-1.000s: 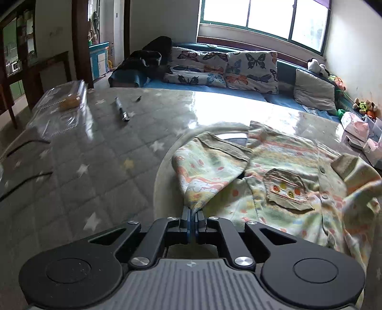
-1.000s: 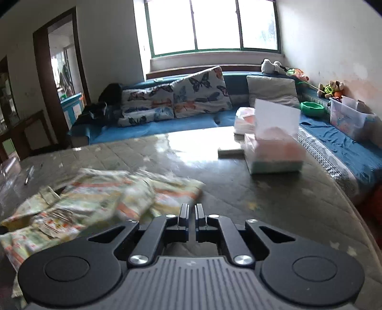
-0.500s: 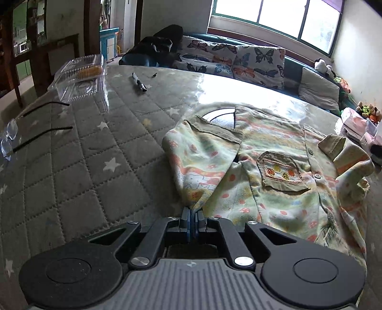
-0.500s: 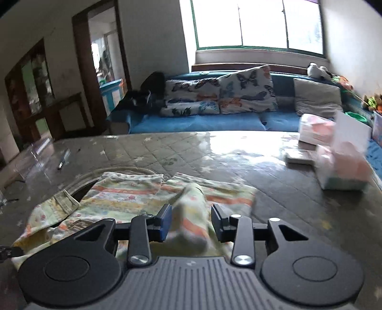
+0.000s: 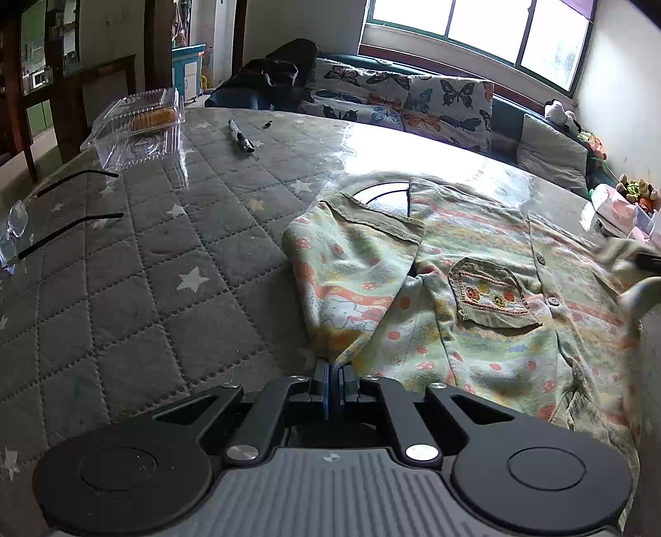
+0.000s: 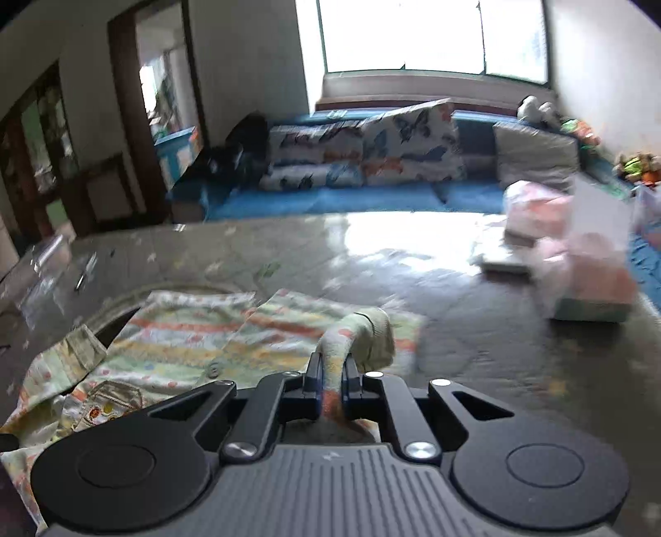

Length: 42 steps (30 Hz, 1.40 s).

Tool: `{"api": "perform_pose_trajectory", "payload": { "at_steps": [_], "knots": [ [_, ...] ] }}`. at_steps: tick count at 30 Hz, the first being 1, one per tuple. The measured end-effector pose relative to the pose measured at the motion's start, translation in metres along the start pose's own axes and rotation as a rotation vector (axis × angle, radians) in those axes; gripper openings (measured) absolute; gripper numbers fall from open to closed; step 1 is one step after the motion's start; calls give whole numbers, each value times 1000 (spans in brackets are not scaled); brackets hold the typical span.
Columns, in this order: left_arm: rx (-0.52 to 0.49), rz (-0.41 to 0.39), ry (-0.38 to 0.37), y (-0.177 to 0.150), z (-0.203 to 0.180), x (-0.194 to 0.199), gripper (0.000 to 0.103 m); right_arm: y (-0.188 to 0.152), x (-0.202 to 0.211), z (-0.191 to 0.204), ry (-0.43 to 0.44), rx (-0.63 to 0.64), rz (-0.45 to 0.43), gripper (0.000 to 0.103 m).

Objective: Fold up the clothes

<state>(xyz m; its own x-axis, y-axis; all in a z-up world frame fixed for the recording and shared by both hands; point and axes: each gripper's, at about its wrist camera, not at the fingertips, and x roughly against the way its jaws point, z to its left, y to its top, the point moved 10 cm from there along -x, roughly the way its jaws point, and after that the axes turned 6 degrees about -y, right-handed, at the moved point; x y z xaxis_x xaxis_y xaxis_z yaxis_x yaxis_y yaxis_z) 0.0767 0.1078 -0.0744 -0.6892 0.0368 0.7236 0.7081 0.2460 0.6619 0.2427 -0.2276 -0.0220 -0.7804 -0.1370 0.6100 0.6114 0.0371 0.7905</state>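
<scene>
Two grippers each pinch a sleeve of a small patterned shirt (image 5: 487, 264) lying face up on the quilted surface (image 5: 136, 264). Left gripper (image 5: 334, 374) is pressed together on its sleeve's edge; right gripper (image 6: 332, 378) clamps the other sleeve (image 6: 363, 334). To fold well, carry both sleeves evenly across the chest, keeping the cloth flat.

Bright window (image 5: 475, 33) behind blue sofa (image 6: 372, 198)
</scene>
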Motion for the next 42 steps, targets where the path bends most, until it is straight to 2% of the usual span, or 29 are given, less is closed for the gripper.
{"api": "perform_pose_trajectory", "payload": {
  "at_steps": [5, 9, 13, 15, 19, 22, 24, 27, 31, 37, 42],
  "knots": [
    [-1, -2, -2, -2, -1, 2, 5, -5, 52, -52, -73, -54, -54, 7],
    [-8, 0, -4, -3, -2, 3, 5, -26, 83, -92, -129, -92, -45, 8],
    [-15, 3, -7, -4, -3, 4, 5, -67, 91, -122, -187, -126, 20, 13],
    [-20, 5, -8, -4, -2, 4, 5, -89, 89, -137, -216, -157, 61, 24],
    [-27, 8, -5, -2, -2, 4, 8, -118, 96, -169, -278, -234, 98, 30],
    [-34, 10, 0, -1, -2, 4, 9, -120, 108, -179, -326, -243, 76, 32],
    [-39, 11, 4, -1, -3, 4, 9, -112, 113, -176, -323, -227, 43, 33],
    [-47, 9, 10, 0, -4, 5, 9, -95, 105, -160, -271, -205, 15, 35],
    [-38, 6, 18, 0, -3, 7, 11, -83, 72, -144, -222, -191, 38, 35],
    [-39, 0, 34, 2, 0, 12, 21, -81, 27, -154, -288, -192, 100, 35],
    [-52, 5, 41, 4, -3, 10, 22, -87, 6, -163, -311, -186, 128, 35]
  ]
}}
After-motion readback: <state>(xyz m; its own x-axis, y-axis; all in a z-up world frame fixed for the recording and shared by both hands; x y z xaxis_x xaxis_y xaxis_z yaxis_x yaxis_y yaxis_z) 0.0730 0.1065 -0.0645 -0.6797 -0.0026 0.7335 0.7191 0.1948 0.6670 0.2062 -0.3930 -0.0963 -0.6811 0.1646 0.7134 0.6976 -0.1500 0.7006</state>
